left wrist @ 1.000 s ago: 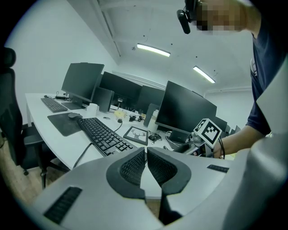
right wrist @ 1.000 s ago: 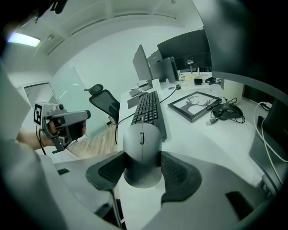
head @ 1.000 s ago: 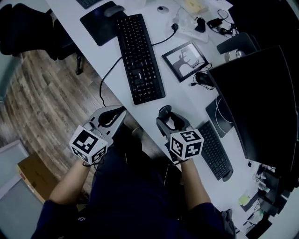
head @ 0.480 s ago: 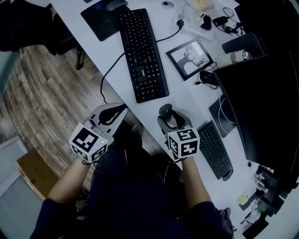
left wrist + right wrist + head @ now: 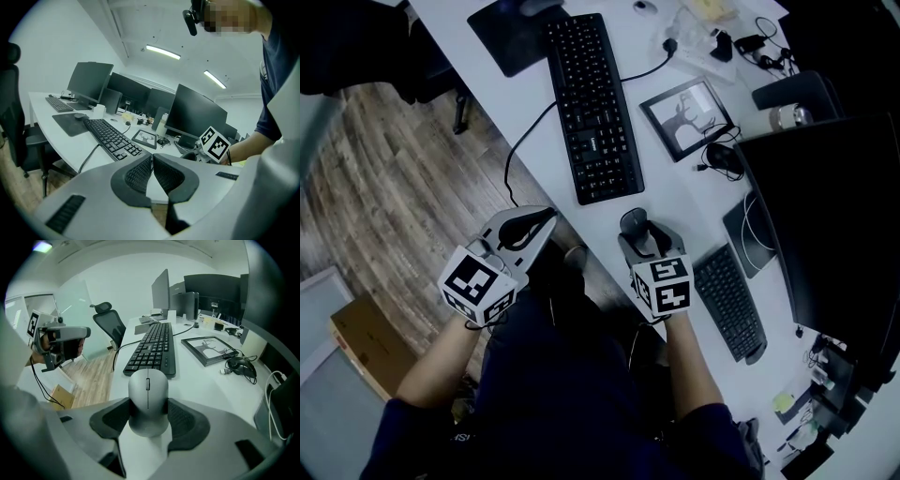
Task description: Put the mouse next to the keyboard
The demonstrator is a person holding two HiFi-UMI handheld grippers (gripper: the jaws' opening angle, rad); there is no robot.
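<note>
My right gripper [image 5: 637, 229] is shut on a grey mouse [image 5: 633, 221], whose sides sit between the dark pads. It hangs over the white desk's near edge [image 5: 581, 217], just short of the near end of the black keyboard [image 5: 592, 103]. In the right gripper view the mouse [image 5: 148, 385] fills the gap of the right gripper [image 5: 148, 405], with the keyboard [image 5: 154, 350] straight ahead. My left gripper [image 5: 532, 229] is held off the desk's edge at the left, over the floor. In its own view the left gripper [image 5: 151, 163] has its pads closed together with nothing between them.
A framed picture [image 5: 686, 112] and a black wired mouse [image 5: 722, 157] lie right of the keyboard. A second keyboard [image 5: 728, 300] and a large monitor [image 5: 825, 206] stand at the right. A black mouse pad [image 5: 511, 23] lies far left; a cardboard box [image 5: 361, 342] sits on the floor.
My right gripper has sunk a little toward the desk and rolled slightly, with the mouse still in it. The left gripper has stayed where it was.
</note>
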